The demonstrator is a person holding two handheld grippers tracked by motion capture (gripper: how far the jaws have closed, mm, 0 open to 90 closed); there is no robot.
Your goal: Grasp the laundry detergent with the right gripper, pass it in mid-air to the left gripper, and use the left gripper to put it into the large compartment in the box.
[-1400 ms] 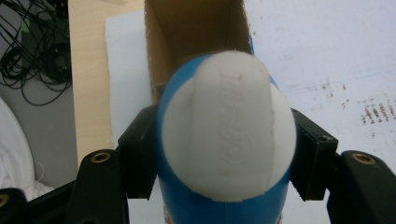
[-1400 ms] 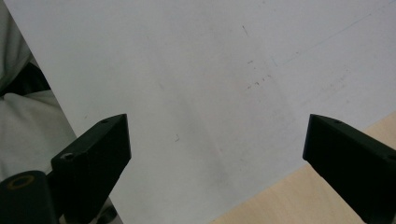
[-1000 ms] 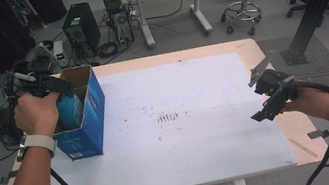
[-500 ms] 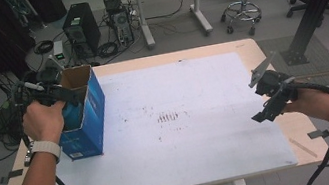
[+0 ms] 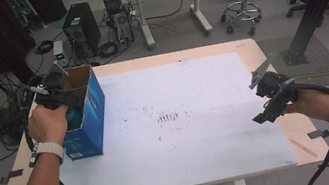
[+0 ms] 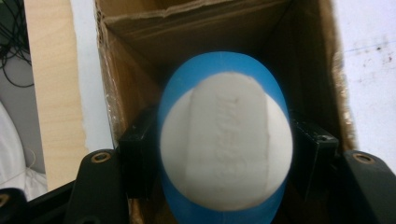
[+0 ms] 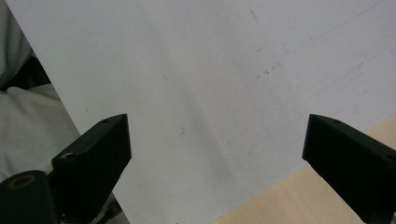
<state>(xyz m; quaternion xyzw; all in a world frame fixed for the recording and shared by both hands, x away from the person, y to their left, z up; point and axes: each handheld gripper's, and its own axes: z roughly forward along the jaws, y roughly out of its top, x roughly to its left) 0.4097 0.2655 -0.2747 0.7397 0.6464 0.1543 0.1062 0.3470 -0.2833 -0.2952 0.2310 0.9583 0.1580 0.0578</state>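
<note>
Left gripper [image 6: 226,158] clamps blue-white ball [image 6: 226,140], possibly egg-shaped, box-hidden | right gripper [image 7: 217,154] apart

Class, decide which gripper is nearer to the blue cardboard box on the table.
Left. The left gripper reaches into the open blue cardboard box, clamped on a blue and white ball. The right gripper hangs open across the table, near its far-right edge.

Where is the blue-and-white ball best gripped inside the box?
Across its widest middle, from above through the open top of the box: the ball is egg-round, and the left tool already pinches it there, one jaw on each flank.
</note>
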